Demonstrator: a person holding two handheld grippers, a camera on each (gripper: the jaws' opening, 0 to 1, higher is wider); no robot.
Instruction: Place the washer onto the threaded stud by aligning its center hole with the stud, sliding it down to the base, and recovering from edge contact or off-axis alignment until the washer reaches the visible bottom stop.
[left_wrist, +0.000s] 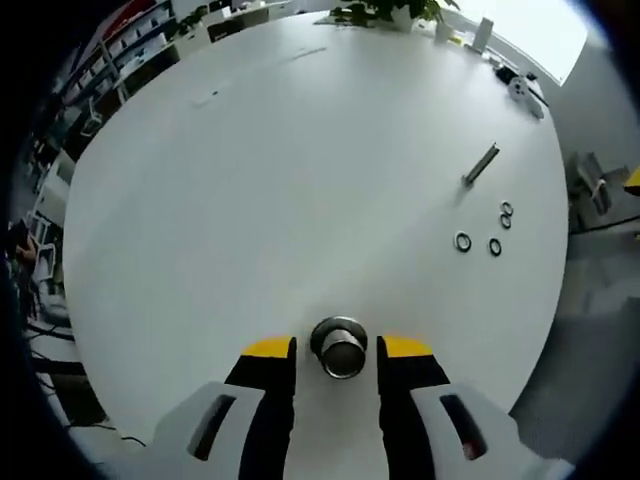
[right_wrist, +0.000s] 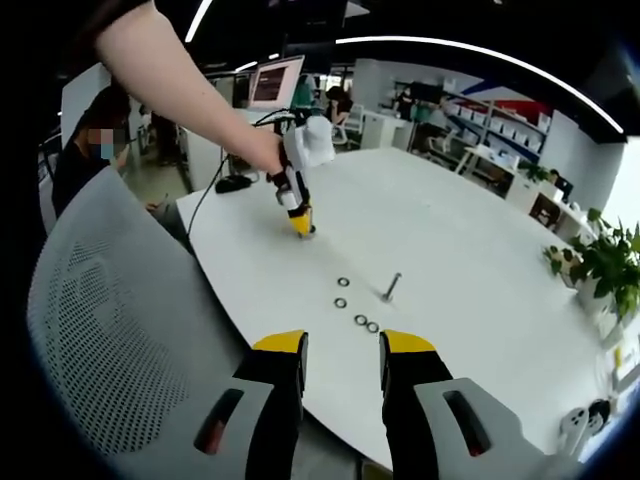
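A: Where are the small dark metal ring washers (right_wrist: 356, 305)?
B: Lower middle of the right view, loose on the white round surface (right_wrist: 450, 240), just beside the upright threaded steel stud (right_wrist: 389, 289).
A: The hand-held grippers?
B: Right hand-held gripper (right_wrist: 342, 352) hangs open and empty; left hand-held gripper (left_wrist: 338, 348) straddles a shiny metal cylinder (left_wrist: 340, 347), perhaps steadying it, contact unclear.

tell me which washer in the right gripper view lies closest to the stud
The washer at the right end of the near pair: it sits almost below the stud, while the other three lie further left.
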